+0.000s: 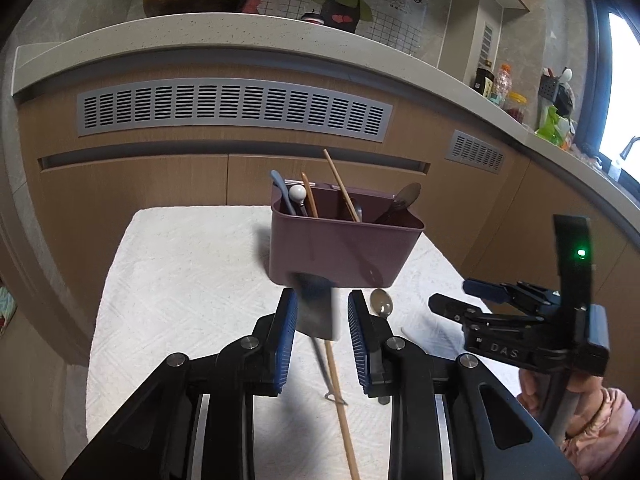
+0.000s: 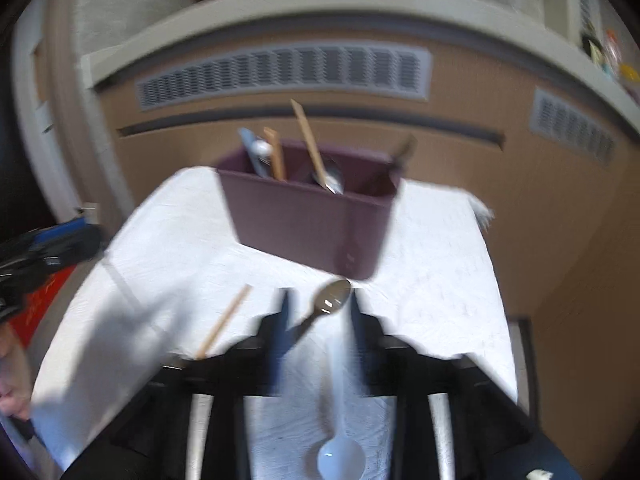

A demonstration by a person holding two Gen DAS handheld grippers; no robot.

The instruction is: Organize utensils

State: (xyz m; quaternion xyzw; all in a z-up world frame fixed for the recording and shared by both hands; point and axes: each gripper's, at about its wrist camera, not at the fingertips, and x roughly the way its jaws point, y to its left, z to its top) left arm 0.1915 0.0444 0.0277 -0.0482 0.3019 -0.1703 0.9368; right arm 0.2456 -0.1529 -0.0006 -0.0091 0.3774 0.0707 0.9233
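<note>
- Our left claw (image 1: 322, 312) hung wide apart above the white-covered bench (image 1: 180, 300), a blurred flat metal blade (image 1: 318, 310) showing between its fingers; we could not tell whether they touched it.
- Our right claw (image 2: 318, 308) also stood wide, straddling a metal spoon (image 2: 331, 300) lying just before the mauve utensil caddy (image 2: 308, 216).
- The caddy held chopsticks and spoons upright.
- A loose chopstick (image 1: 340, 396) and a white spoon (image 2: 341, 456) lay on the cloth.
</note>
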